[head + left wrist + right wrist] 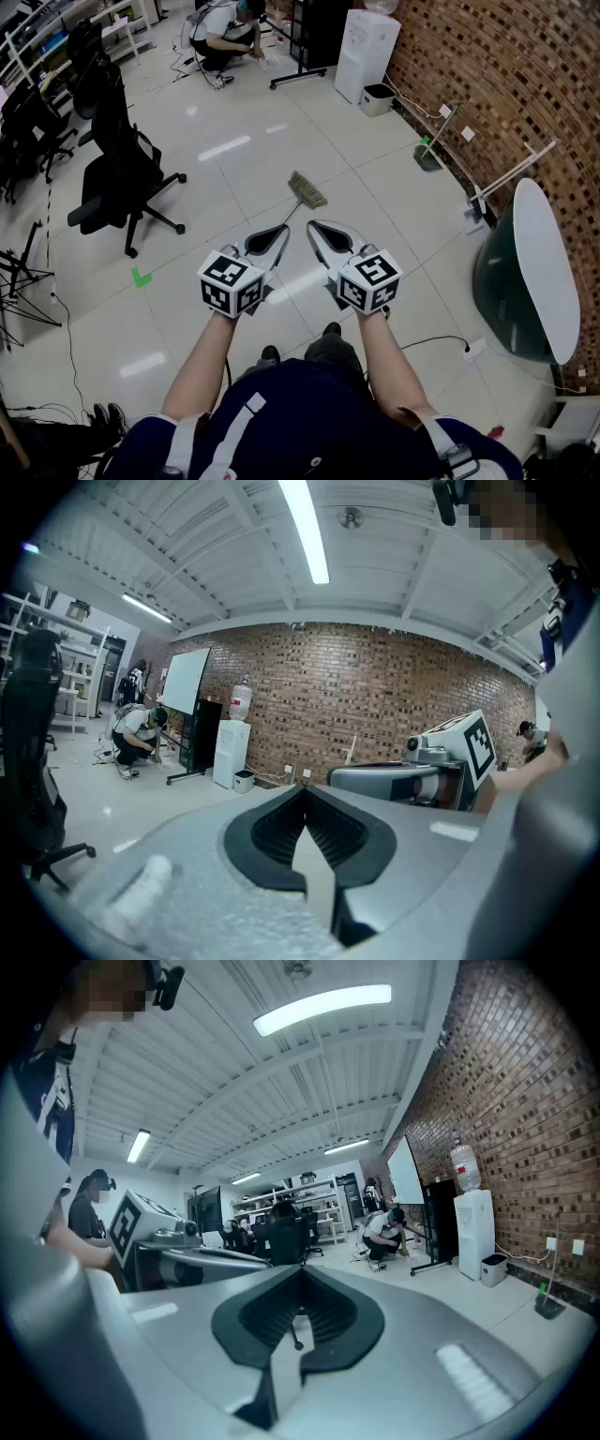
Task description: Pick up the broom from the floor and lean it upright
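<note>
The broom (307,190) lies on the pale tiled floor ahead of me, its bristle head pointing away and its thin handle running back toward me until my left gripper hides it. In the head view both grippers are held side by side above the floor, short of the broom head. My left gripper (280,231) (305,794) has its jaws together with nothing between them. The jaws of my right gripper (315,226) (302,1274) are also together and hold nothing. Neither gripper touches the broom.
A brick wall (487,84) runs along the right, with a water dispenser (366,47), a small bin (378,98) and a dustpan (429,155) at its foot. A black office chair (117,178) stands at left. A person (225,33) crouches far ahead. A round-topped table (539,267) stands at right.
</note>
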Available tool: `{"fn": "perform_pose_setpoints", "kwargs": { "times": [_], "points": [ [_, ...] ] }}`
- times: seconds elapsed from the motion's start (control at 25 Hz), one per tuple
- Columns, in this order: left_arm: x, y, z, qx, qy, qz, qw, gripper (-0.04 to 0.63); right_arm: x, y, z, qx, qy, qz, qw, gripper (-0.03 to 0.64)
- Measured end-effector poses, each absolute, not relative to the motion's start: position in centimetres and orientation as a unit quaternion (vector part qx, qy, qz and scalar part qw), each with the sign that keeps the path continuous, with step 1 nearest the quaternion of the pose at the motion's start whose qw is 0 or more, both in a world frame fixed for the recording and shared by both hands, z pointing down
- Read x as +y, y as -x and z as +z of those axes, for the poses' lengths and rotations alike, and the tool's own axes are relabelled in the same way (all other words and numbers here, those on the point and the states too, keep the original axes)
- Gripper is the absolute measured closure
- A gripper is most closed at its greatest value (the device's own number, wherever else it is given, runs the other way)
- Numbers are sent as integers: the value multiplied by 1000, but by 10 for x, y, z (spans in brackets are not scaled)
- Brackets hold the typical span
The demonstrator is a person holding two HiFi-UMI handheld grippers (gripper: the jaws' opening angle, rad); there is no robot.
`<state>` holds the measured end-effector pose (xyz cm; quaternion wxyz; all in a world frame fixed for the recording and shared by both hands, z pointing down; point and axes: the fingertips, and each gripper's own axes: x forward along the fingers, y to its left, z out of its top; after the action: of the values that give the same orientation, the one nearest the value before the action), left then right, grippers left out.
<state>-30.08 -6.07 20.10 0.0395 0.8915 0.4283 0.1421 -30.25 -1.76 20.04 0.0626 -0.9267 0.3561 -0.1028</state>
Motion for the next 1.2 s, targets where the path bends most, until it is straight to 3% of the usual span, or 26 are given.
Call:
{"fn": "perform_pose_setpoints", "kwargs": {
  "times": [0.6,0.92,1.2],
  "points": [
    [31,243,232,377,-909,178,25,595,105,246,226,380,915,-114,70,614],
    [25,210,257,344,-918,190,52,595,96,221,255,416,893,-155,68,614],
    [-14,156,284,310,-925,200,92,595,57,166,268,467,863,-191,23,614]
  ]
}}
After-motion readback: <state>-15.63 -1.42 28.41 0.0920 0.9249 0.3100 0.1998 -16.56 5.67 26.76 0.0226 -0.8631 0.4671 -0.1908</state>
